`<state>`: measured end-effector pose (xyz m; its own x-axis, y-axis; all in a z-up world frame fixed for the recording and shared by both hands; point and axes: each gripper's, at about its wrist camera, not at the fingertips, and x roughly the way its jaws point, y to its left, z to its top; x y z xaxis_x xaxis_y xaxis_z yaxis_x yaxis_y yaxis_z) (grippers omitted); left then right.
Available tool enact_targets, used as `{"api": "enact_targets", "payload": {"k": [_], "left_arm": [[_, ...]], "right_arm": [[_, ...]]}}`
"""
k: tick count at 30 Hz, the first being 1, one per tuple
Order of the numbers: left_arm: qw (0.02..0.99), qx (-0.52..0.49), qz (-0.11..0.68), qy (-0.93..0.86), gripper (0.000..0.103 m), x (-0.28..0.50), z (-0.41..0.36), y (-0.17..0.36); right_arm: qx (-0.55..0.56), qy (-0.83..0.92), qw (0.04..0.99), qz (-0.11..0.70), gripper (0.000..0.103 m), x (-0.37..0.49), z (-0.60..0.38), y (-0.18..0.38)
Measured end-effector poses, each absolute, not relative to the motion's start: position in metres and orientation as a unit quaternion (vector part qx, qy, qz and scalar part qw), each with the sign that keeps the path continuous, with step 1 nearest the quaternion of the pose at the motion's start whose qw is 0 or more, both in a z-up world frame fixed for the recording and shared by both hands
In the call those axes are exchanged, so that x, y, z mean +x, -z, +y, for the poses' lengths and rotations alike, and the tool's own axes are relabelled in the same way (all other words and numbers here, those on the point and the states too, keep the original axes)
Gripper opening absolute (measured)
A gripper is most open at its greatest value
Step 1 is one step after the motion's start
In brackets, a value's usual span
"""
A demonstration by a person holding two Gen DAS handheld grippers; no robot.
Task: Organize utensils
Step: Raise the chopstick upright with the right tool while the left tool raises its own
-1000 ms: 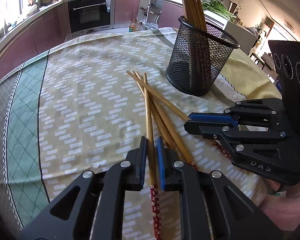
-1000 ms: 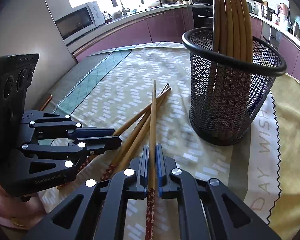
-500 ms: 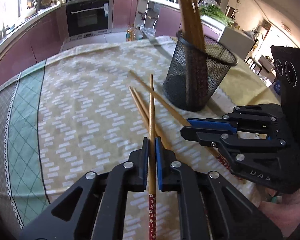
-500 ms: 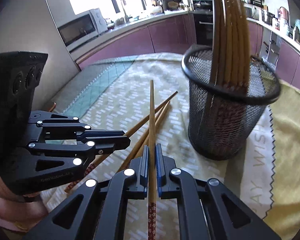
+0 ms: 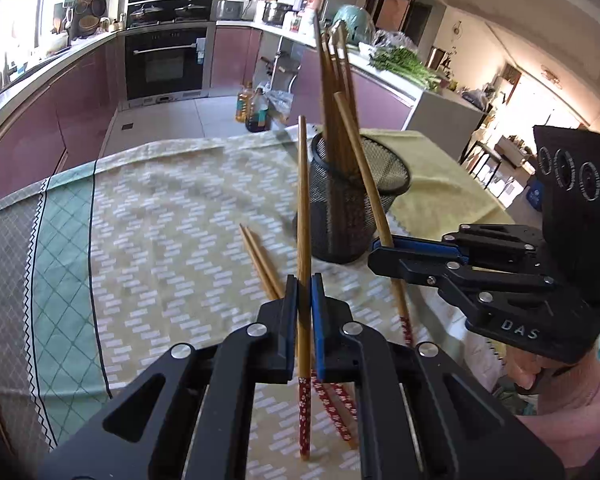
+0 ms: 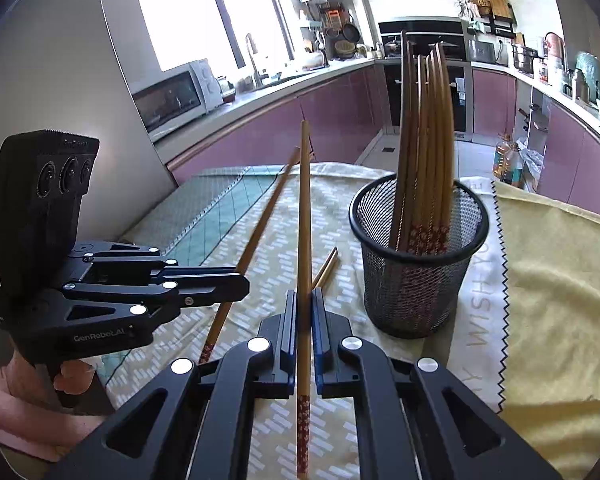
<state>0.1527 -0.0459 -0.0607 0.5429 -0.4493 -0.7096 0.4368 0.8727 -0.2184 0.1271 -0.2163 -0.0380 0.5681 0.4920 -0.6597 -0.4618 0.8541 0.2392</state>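
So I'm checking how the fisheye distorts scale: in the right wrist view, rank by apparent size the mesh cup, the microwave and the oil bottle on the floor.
Largest to smallest, as they look:
1. mesh cup
2. microwave
3. oil bottle
The cup sits much nearer the camera, so its lead over the microwave says little about true size.

Chopsticks (image 5: 303,216) — two raised, two (image 5: 260,260) flat

Two loose chopsticks (image 5: 260,258) on the cloth, two held aloft, one mesh holder (image 5: 360,216), two tongs (image 5: 304,292)
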Motion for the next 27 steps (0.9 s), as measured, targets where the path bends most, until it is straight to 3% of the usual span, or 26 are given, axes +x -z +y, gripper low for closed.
{"api": "enact_targets", "payload": {"k": [27], "left_arm": [[0.886,-0.031,0.364,0.286,0.007,0.141,-0.046,0.027]], "right_arm": [[0.041,-0.258,0.903,0.340,0.006,0.126,-0.243,0.015]]}}
